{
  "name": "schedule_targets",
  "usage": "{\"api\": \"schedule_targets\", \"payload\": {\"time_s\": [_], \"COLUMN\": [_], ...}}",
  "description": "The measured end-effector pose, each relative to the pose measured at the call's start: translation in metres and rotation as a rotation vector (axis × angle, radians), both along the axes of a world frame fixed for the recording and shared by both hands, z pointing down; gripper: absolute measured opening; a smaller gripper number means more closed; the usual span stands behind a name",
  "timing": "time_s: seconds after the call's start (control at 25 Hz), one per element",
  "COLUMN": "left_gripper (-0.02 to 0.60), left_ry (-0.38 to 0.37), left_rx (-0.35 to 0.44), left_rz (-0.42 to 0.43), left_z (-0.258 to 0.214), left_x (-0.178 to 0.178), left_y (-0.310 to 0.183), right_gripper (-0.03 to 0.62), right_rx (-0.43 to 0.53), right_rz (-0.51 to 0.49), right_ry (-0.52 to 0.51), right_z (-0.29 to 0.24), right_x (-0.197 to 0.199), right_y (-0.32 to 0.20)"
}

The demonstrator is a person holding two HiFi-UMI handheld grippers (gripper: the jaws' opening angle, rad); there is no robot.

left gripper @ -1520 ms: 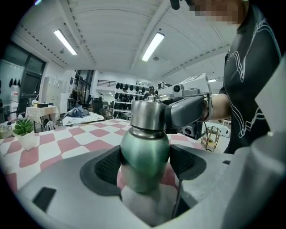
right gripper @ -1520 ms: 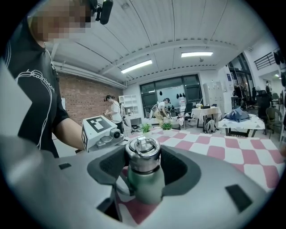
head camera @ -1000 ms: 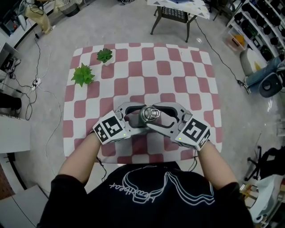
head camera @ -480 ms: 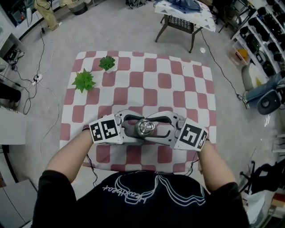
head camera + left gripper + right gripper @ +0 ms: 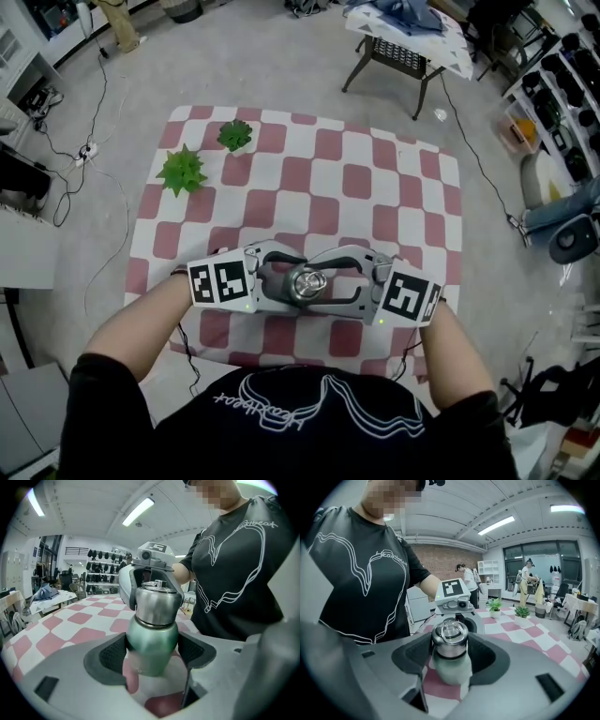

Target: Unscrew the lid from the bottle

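Bottle [image 5: 152,639]: green body paling toward the base, steel lid [image 5: 449,637] with a ring on top. It stands upright over the near edge of the desk [image 5: 375,187], about mid-width, directly in front of the person. Whether its base rests on the checked cloth cannot be told.

Left tool [image 5: 153,654]: comes in from the left and is clamped on the green body just under the lid, with dark pads [image 5: 111,654] pressed to both sides.

Right tool [image 5: 450,657]: comes in from the right and is closed around the lid, jaws wide, with pads [image 5: 488,657] bearing on the steel on either side. The two tools face each other across the bottle, marker cubes outward.

Desk cloth: pink and white checks. Two small green plants [image 5: 183,171] sit at the far left corner, well apart from the bottle, the smaller one [image 5: 234,135] just beyond the larger.

Beyond the desk: grey floor, a dark-framed side table [image 5: 394,54] with cloth piled on top, and cables [image 5: 89,150] trailing at left.
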State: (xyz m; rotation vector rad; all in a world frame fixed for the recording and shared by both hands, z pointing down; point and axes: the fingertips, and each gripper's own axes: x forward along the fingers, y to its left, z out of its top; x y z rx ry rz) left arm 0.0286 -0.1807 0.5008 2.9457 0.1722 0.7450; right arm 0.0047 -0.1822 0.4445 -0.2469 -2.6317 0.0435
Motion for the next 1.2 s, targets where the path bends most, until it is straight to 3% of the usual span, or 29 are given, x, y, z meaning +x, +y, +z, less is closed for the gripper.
{"api": "schedule_targets", "payload": {"time_s": [0.24, 0.44, 0.64, 0.92, 1.2], "left_gripper": [0.347, 0.347, 0.347, 0.347, 0.347], "left_ry": [-0.005, 0.013, 0.031, 0.05, 0.037], "left_rx": [0.001, 0.004, 0.005, 0.008, 0.005], "left_rz": [-0.031, -0.115, -0.271, -0.515, -0.672], "left_z": [0.002, 0.001, 0.001, 0.001, 0.003], "left_x": [0.0, 0.001, 0.001, 0.002, 0.002], "left_y": [0.0, -0.001, -0.001, -0.002, -0.002], "right_gripper": [0.249, 0.324, 0.328, 0.328, 0.31], "right_rx": [-0.01, -0.042, -0.005, -0.006, 0.001], "right_rz": [0.047, 0.212, 0.399, 0.642, 0.73], "right_ry": [-0.007, -0.088, -0.167, -0.197, -0.194], "right_z": [0.001, -0.01, -0.023, -0.017, -0.009], "right_x": [-0.001, 0.001, 0.004, 0.013, 0.011], "right_y": [0.0, -0.007, -0.007, -0.008, 0.0]}}
